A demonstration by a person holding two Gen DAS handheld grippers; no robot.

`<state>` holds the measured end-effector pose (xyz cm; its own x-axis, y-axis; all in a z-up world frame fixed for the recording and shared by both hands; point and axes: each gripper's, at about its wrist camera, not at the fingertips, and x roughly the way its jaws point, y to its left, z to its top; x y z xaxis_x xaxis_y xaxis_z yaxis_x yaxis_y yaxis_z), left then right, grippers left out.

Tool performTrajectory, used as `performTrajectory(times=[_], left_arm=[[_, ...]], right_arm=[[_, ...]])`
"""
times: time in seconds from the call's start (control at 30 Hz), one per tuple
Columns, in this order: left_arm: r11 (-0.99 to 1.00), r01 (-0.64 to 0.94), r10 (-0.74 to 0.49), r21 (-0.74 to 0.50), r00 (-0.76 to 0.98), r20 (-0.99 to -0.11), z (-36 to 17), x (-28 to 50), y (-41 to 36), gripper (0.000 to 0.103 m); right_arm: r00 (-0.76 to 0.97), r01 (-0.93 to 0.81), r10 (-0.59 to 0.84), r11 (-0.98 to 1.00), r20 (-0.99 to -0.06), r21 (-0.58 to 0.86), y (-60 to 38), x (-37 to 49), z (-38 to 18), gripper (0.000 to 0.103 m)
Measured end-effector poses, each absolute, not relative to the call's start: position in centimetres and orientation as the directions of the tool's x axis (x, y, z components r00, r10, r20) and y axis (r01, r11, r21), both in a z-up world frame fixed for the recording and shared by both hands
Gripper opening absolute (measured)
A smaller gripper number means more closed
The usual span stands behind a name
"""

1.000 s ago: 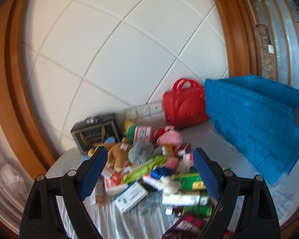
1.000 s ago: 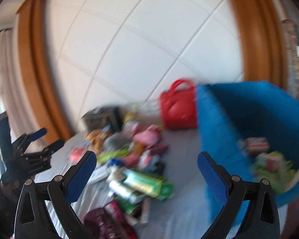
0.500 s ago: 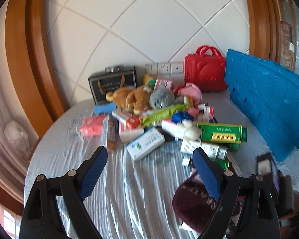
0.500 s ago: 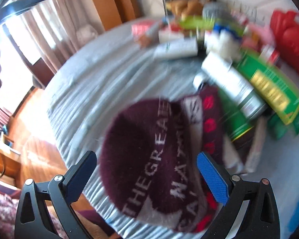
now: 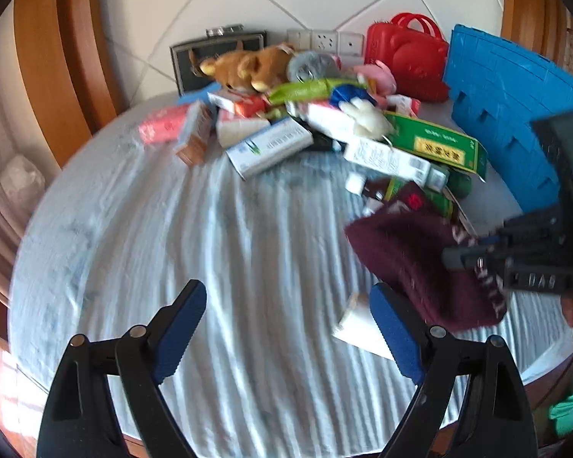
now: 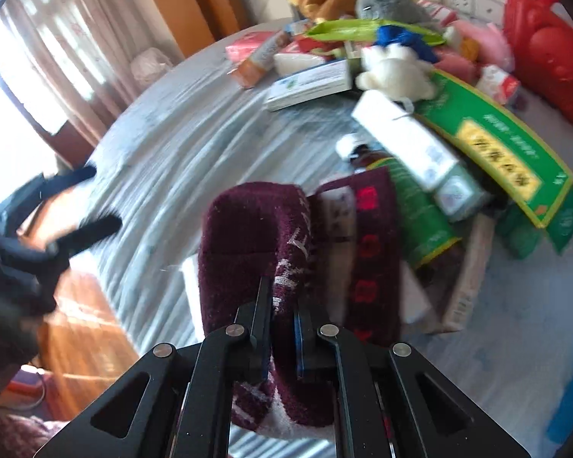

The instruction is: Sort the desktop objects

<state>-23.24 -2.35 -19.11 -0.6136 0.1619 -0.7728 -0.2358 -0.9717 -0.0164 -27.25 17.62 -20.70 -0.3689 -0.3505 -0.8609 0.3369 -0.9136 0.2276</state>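
My right gripper jaws clamp the maroon hat low-centre, left gripper jaws apart; lifting may drag boxes underneath.

Bright window daylight (glaring at left), motion blur, fisheye-bent edges.

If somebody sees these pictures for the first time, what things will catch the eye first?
First, the dark red knitted hat, pinched by the right tongs at the table's near edge. Next, the colourful pile behind it: a long green box, a brown plush toy, a red case by the wall. The left tongs hang open over bare cloth.
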Motion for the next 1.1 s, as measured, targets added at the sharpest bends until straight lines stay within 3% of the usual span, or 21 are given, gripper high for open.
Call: performTrajectory(times=[0.3,0.5,0.57,0.67,0.9,1.1], left_arm=[[-0.981,-0.158,0.176,-0.108,-0.519,-0.836,-25.0,-23.2,3.8,0.088],[-0.963,-0.103,0.266,-0.249,-0.503,-0.822,-27.7,-23.8,4.1,0.087],[-0.977,-0.15,0.208,-0.151,-0.53,-0.822,-28.0,-24.0,5.5,0.081],[-0.97,-0.22,0.204,-0.099,-0.53,-0.823,-27.7,-24.6,6.3,0.047],[-0.95,-0.297,0.251,-0.094,-0.551,-0.796,-25.0,-25.0,4.4,0.045],[-0.919,-0.394,0.269,0.014,-0.655,-0.706,-17.1,-25.3,5.0,0.045]], right_arm=[[-0.476,0.309,-0.307,-0.936,-0.824,0.17,20.9,-25.7,-16.7,0.008],[-0.464,0.311,-0.308,-0.934,-0.831,0.173,22.8,-25.4,-16.5,0.008],[-0.455,0.319,-0.313,-0.931,-0.833,0.176,23.3,-25.2,-16.5,0.008],[-0.447,0.323,-0.323,-0.928,-0.834,0.186,23.0,-25.6,-17.2,0.008],[-0.472,0.286,-0.32,-0.937,-0.821,0.201,23.5,-25.7,-16.8,0.008],[-0.562,0.268,-0.297,-0.948,-0.772,0.17,23.2,-24.8,-12.8,0.008]])
